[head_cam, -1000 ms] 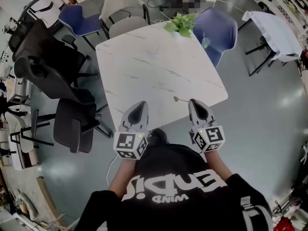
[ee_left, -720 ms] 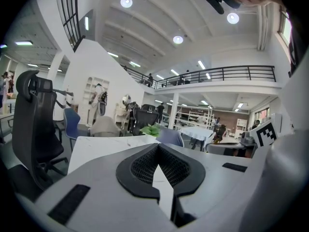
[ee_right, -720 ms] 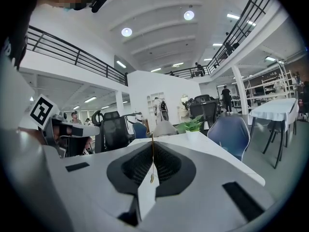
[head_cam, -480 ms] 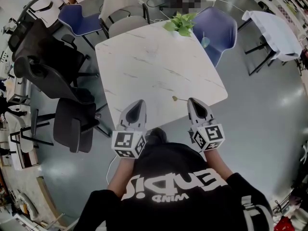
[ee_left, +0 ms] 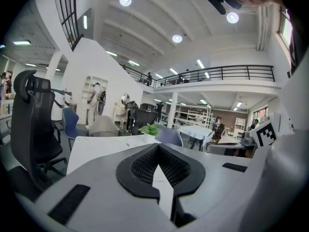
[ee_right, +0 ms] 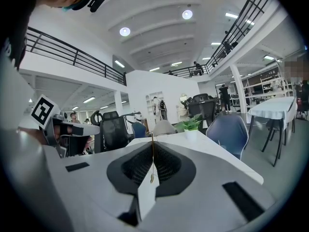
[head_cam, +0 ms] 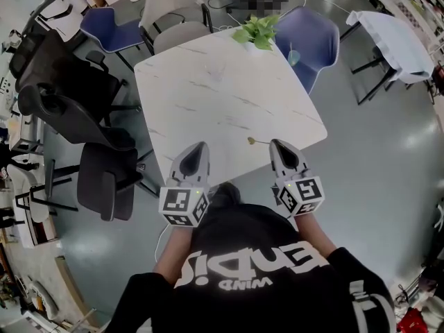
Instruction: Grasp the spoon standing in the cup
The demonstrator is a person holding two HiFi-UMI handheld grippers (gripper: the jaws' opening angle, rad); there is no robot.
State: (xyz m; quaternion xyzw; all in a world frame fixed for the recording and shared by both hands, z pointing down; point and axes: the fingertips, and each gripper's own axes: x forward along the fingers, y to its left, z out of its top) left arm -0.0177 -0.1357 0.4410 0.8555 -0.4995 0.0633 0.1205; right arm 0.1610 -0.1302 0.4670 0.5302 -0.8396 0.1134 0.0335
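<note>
Floor (head_cam: pixel 388 158): grey and glossy, all around the table
Table (head_cam: pixel 208 96): white marble top, the person stands at its near edge
Office chairs (head_cam: pixel 62 96): black, pushed up on the left side of the table
Far chairs: a blue one (head_cam: pixel 313 41) at the far right corner, a grey one (head_cam: pixel 173 9) at the far left
Person (head_cam: pixel 250 269): black top with white lettering, one gripper in each hand
Left gripper (head_cam: pixel 201 146): over the near edge of the table, left of the other; in the left gripper view (ee_left: pixel 157 148) its jaws are clenched tip to tip with nothing between them
Right gripper (head_cam: pixel 276 144): over the near right part of the table; in the right gripper view (ee_right: pixel 152 146) its jaws are clenched on the spoon
Plant (head_cam: pixel 258 32): small green one in a white pot at the far edge of the table
Spoon (head_cam: pixel 254 142): thin, golden, pinched in the right gripper and sticking out leftward from its tip above the table; in the right gripper view (ee_right: pixel 152 153) it stands as a fine line between the pads; no cup near it
</note>
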